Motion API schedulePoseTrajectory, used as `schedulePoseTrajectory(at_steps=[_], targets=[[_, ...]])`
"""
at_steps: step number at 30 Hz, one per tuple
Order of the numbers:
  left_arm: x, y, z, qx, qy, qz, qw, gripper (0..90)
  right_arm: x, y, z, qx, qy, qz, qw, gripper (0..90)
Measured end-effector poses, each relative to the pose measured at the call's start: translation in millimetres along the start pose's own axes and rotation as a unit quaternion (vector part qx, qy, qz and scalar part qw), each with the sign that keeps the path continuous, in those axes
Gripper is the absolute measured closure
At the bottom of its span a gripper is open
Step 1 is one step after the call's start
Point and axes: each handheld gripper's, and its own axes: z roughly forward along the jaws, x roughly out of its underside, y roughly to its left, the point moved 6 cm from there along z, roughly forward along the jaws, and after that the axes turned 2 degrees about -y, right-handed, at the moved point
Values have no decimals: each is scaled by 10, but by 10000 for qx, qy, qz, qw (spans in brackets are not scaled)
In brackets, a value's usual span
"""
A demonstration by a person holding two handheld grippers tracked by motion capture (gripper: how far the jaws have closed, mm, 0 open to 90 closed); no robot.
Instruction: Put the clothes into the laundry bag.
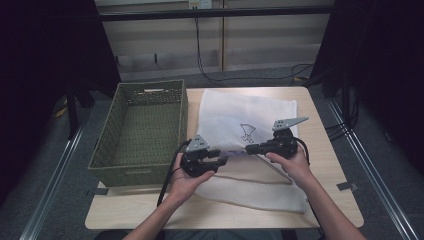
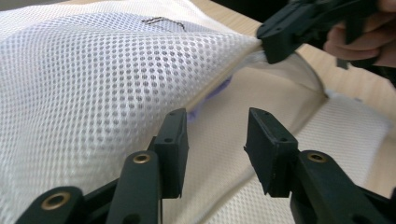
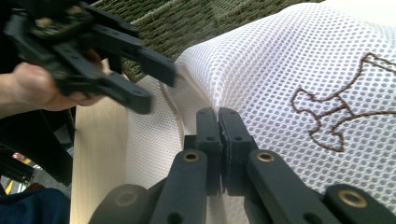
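A white mesh bag (image 1: 245, 110) with a small dark embroidered figure (image 1: 246, 132) lies on the table. My right gripper (image 1: 247, 149) is shut on the bag's upper layer at its open edge and holds it raised; in the right gripper view the jaws (image 3: 218, 126) pinch a fold of the mesh (image 3: 303, 56). My left gripper (image 1: 224, 159) stands open just left of it, at the mouth of the bag. In the left gripper view its jaws (image 2: 217, 140) hang apart over the bag's lower layer, with nothing between them. Something purple (image 2: 219, 91) peeks from under the lifted mesh (image 2: 93, 70).
A green woven basket (image 1: 132, 175) stands on the table's left side, close beside the bag and my left hand. Bare wooden table (image 1: 325, 150) shows to the right of the bag and along the front edge. Cables run over the floor behind.
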Motion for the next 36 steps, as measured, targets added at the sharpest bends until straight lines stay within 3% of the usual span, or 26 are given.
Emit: schedulePoseTrajectory(at_steps=[9,19,27,28,32,35,36], targets=[[-26,55,-379,-113,-146,113,9998,504,29,-2,-9,62,43,-16,10000,883],[18,199,-633,-328,-263,158,9990,429,100,10,30,83,210,-48,9997,883],[59,257,-792,-448,-257,-18,9987,351,144,-2,58,112,339,-45,9994,883],[71,255,-865,-554,-207,126,9982,342,131,-4,52,106,329,-41,9994,883],[81,307,-958,-651,-276,48,9975,317,119,-13,50,102,334,-70,9994,883],[91,356,-1042,-717,-367,-54,9967,273,137,-27,82,84,414,17,9991,882],[89,346,-1066,-687,-380,-62,9969,221,136,-36,109,89,411,144,9990,881]])
